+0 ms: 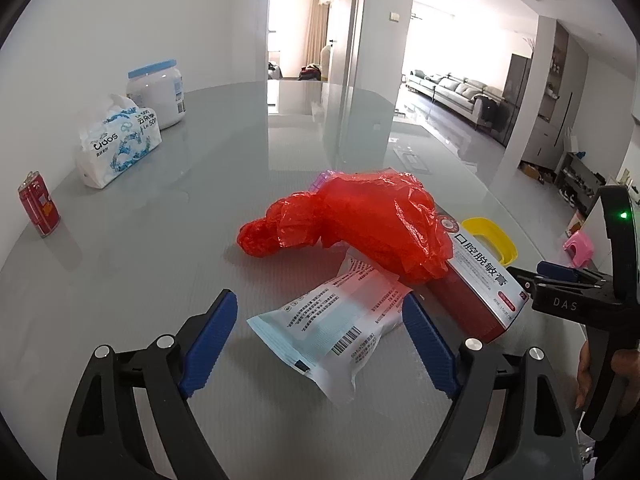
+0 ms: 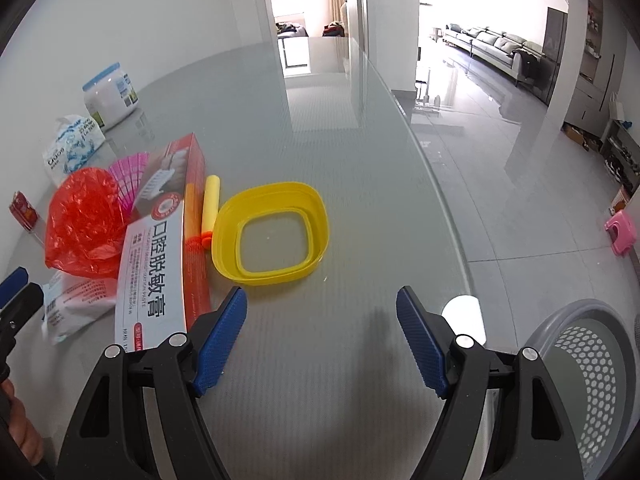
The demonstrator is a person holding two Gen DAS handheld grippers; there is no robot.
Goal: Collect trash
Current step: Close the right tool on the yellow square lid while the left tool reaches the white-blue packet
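A pile of trash lies on the grey glass table (image 1: 160,264). My left gripper (image 1: 320,304) is open just above a white and light-blue wrapper (image 1: 332,328), which lies between its blue pads without touching them. Behind the wrapper are a crumpled red plastic bag (image 1: 352,220) and a red-and-white toothpaste box (image 1: 480,280). My right gripper (image 2: 322,300) is open over bare table, nothing between its fingers. Just ahead of it sits a yellow plastic ring (image 2: 272,232), with a yellow foam dart (image 2: 210,208) and the toothpaste box (image 2: 160,248) to its left.
A pink fan (image 2: 128,176) peeks out behind the red bag (image 2: 84,228). A tissue pack (image 1: 120,144), a white jar (image 1: 160,92) and a red can (image 1: 38,210) stand at far left. A grey perforated basket (image 2: 588,360) sits below the table's right edge.
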